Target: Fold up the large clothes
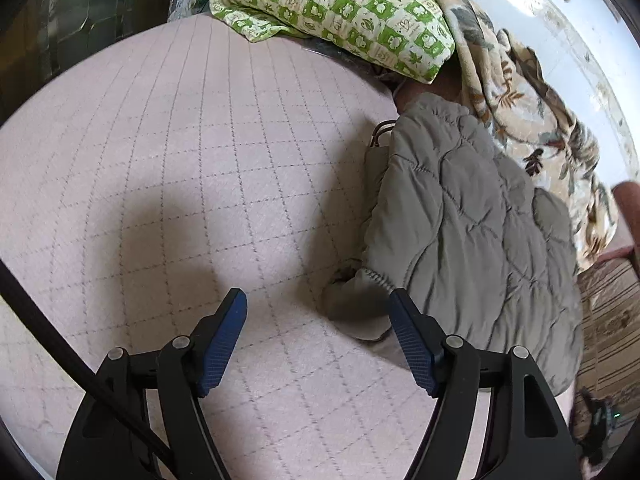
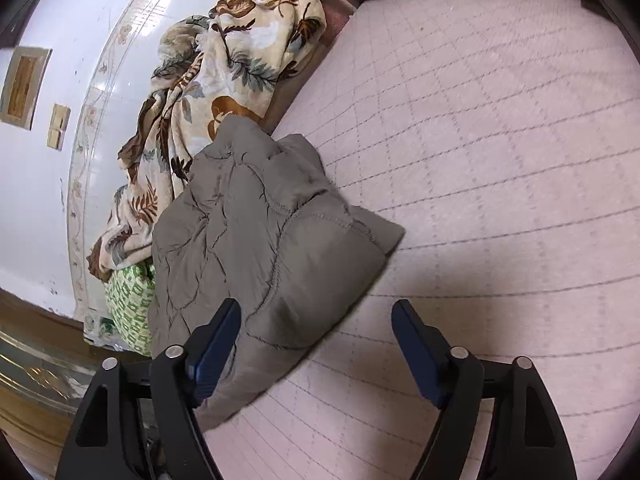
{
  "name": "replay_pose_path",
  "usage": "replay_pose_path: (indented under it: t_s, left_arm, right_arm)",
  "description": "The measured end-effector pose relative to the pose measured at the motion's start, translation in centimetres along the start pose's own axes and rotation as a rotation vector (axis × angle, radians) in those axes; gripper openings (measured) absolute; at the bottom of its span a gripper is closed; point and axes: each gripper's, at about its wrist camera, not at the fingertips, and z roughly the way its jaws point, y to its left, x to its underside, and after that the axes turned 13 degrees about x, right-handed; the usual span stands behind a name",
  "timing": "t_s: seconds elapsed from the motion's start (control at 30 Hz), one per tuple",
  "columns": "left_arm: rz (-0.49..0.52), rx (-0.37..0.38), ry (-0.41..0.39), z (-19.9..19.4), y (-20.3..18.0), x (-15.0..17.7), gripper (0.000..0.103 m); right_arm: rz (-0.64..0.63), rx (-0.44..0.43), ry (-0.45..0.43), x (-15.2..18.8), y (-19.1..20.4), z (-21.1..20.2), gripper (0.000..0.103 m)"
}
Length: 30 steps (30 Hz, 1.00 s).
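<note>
A grey quilted jacket [image 1: 472, 216] is lying folded into a thick bundle on a bed covered by a pale pink sheet [image 1: 192, 152] with a thin grid pattern. In the left wrist view the jacket is sitting to the right of the bare sheet, with one elastic-cuffed sleeve [image 1: 356, 292] sticking out toward the camera. The left tool [image 1: 318, 304] is hovering over the sheet with its blue-padded fingers spread apart and nothing between them; its right finger is showing just in front of the sleeve cuff, though contact cannot be told. In the right wrist view the right tool [image 2: 316, 312] is likewise standing released, its jaws wide, with a corner of the jacket [image 2: 280, 240] lying under the gap near the left finger while the pads are not pressing on it. A cream blanket with brown and grey leaf prints [image 2: 224, 68] is piled beside the jacket along a white wall [image 2: 48, 184]. A green and white checked pillow [image 1: 336, 4] is resting at the far end of the bed, close to the jacket's collar.
</note>
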Motion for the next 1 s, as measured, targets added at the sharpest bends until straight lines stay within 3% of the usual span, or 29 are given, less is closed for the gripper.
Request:
replay_pose_path:
  t_s: [0.37, 0.87, 0.93, 1.0]
  left_arm:
    - [-0.142, 0.147, 0.035, 2.6, -0.3, 0.9, 0.077]
    - [-0.134, 0.145, -0.026, 5.6, -1.8, 1.0, 0.086]
    - [-0.113, 0.136, -0.038, 5.8, -2.1, 0.9, 0.086]
    - [-0.069, 0.122, -0.041, 5.9, -2.7, 0.9, 0.076]
  right_arm:
    - [0.065, -0.022, 0.037, -0.1, 0.5, 3.9, 0.084]
    - [0.098, -0.013, 0.020, -1.2, 1.3, 6.6, 0.090]
    - [0.080, 0.000, 0.013, -1.2, 1.6, 6.8, 0.086]
    - [0.048, 0.023, 0.000, -1.3, 1.9, 6.9, 0.077]
